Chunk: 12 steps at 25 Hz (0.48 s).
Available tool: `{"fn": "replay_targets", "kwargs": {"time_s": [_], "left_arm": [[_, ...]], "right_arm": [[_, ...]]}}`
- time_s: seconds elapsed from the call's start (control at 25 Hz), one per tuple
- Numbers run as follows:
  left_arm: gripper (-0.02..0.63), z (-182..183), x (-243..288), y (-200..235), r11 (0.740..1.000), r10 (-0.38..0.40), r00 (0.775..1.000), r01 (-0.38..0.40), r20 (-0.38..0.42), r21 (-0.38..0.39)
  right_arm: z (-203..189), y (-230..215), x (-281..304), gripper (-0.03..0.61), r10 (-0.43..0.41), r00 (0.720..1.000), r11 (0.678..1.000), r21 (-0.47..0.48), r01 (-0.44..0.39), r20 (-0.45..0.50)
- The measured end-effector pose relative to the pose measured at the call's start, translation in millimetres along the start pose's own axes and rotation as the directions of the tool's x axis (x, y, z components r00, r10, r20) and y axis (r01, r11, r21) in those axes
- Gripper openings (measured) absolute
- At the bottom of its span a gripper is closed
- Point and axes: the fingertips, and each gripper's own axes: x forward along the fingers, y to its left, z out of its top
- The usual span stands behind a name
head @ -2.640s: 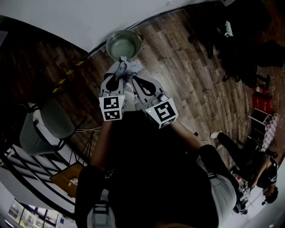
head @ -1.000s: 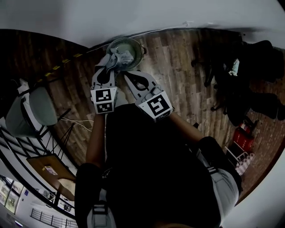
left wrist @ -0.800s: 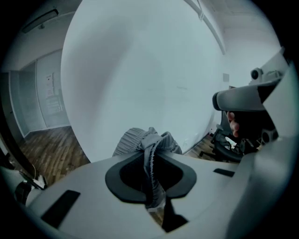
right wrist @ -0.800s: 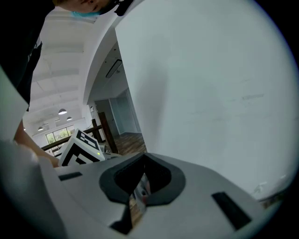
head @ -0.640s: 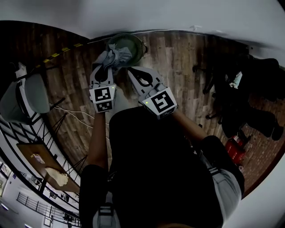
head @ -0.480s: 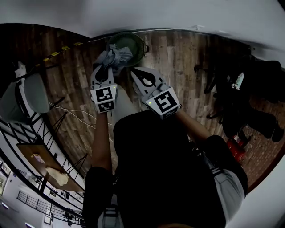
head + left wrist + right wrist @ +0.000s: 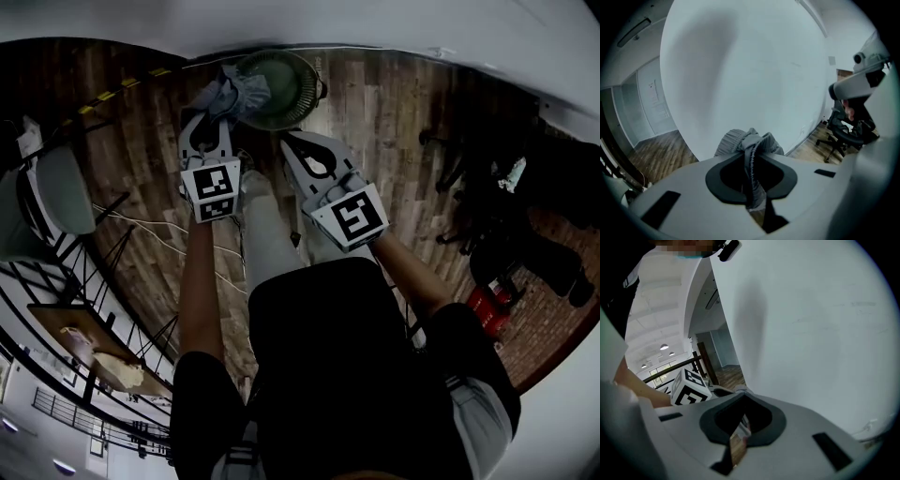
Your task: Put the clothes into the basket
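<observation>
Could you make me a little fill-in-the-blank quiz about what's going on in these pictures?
The left tool is shut on a grey ____.
The right tool holds ____.
The round green basket stands on a ____ floor.
Missing words: cloth; nothing; wooden.
</observation>
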Motion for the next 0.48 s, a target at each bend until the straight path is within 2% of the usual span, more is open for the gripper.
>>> {"fn": "replay_targets", "kwargs": {"time_s": [0.2, 0.48], "left_arm": [[0.054, -44, 39, 5, 0.998, -0.032, 0.999, 0.033, -0.017, 0.056], [0.054, -110, 98, 8, 0.995, -0.064, 0.997, 0.067, -0.043, 0.069]], "right_arm": [[-20, -1, 30, 0.011, -0.042, 0.999, 0.999, 0.018, 0.042, 0.02], [-71, 0, 61, 0.011, -0.098, 0.995, 0.99, 0.102, 0.097, -0.003]]}}
